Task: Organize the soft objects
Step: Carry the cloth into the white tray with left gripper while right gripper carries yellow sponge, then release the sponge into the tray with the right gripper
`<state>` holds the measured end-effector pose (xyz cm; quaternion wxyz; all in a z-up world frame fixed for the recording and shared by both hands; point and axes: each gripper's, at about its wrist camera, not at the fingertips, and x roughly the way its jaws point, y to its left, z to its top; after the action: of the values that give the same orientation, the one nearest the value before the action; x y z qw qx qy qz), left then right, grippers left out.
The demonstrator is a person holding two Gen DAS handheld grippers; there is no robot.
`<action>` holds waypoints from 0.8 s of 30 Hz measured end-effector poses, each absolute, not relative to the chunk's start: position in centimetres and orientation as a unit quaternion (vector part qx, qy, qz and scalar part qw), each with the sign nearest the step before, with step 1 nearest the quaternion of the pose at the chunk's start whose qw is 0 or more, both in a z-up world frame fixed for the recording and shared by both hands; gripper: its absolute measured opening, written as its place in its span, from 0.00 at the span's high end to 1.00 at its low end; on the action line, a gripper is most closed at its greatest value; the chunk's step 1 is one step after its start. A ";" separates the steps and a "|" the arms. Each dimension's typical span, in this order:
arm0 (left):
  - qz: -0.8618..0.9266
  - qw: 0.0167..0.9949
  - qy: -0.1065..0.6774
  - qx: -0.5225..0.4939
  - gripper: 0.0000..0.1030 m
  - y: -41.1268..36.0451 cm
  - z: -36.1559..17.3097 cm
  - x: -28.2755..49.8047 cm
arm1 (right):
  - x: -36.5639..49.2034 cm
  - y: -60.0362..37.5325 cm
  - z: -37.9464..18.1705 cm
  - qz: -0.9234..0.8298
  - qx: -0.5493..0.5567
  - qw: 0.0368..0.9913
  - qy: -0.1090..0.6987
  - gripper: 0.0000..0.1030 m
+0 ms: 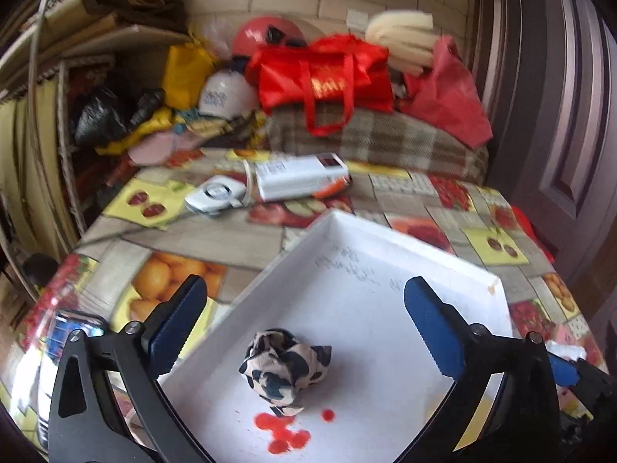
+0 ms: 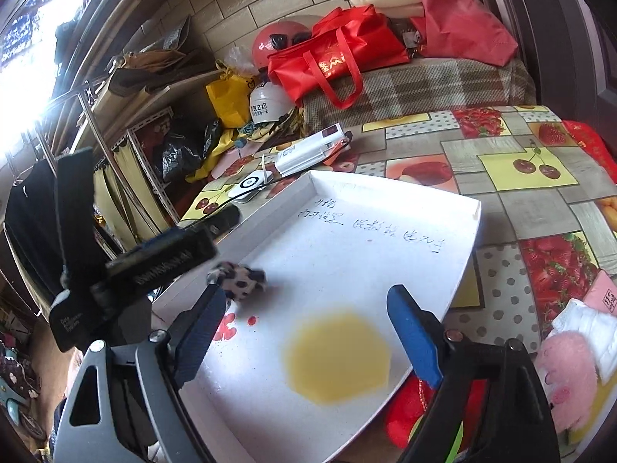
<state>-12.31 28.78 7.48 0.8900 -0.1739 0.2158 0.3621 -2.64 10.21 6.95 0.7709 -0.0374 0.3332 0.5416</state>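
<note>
Left wrist view: left gripper hangs spread over a spotted cloth lying loose in the white tray; right gripper is also spread, empty.

my left eye sees soft, even daylight, and things behind the white tray look smeary. my right eye is sharper, but a window up left of that tray glares pure white. both pictures bend round at the dark corners.

Both wrist views close over white tray
</note>
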 end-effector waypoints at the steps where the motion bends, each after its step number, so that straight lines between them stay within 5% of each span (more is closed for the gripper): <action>1: 0.379 0.889 0.203 -0.161 0.00 28.6 7.8 -12.7 | -2.7 10.1 7.0 0.540 -0.038 0.774 0.329 0.14; 7: 0.392 0.885 0.189 -0.166 0.00 29.6 8.1 -13.8 | -3.2 8.7 7.9 0.534 -0.033 0.790 0.299 0.00; 15: 0.384 0.894 0.171 -0.155 0.00 28.9 8.7 -14.0 | -4.8 0.0 14.0 0.503 0.069 0.853 0.118 0.00; 24: 0.327 0.930 0.128 -0.111 0.00 24.8 10.6 -14.7 | -2.8 -9.0 16.7 0.408 0.081 0.906 0.079 0.00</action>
<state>-14.69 24.80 10.64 0.9299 -0.1113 0.1276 0.3265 -2.81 -9.00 16.68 0.9059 0.0805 0.0789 0.4082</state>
